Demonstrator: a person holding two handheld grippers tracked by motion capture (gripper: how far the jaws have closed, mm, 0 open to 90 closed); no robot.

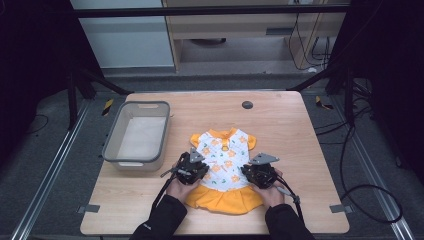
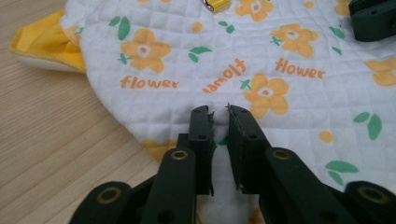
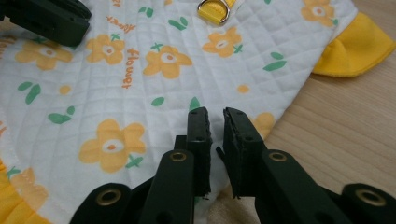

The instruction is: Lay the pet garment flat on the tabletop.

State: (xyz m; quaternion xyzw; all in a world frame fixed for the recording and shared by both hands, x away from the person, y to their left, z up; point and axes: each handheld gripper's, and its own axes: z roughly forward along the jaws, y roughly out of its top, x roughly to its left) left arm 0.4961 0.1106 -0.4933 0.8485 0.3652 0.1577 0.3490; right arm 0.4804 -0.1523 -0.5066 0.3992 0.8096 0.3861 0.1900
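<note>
A small white quilted dress (image 1: 223, 152) printed with orange flowers lies flat mid-table, its yellow skirt (image 1: 225, 200) toward the person. My left gripper (image 1: 193, 168) is at the dress's left waist. In the left gripper view its jaws (image 2: 219, 112) stand almost together, with a fold of the white fabric (image 2: 280, 56) pinched between them. My right gripper (image 1: 260, 173) is at the right waist. Its jaws (image 3: 215, 114) are closed to a thin gap over the dress's (image 3: 140, 84) edge. A metal ring on a yellow tab (image 3: 214, 10) sits near the collar.
A grey plastic bin (image 1: 116, 150) stands on the table's left side, close to my left gripper. A black round cap (image 1: 247, 105) is set in the wooden table (image 1: 290, 130) at the back. Bare wood lies right of the dress.
</note>
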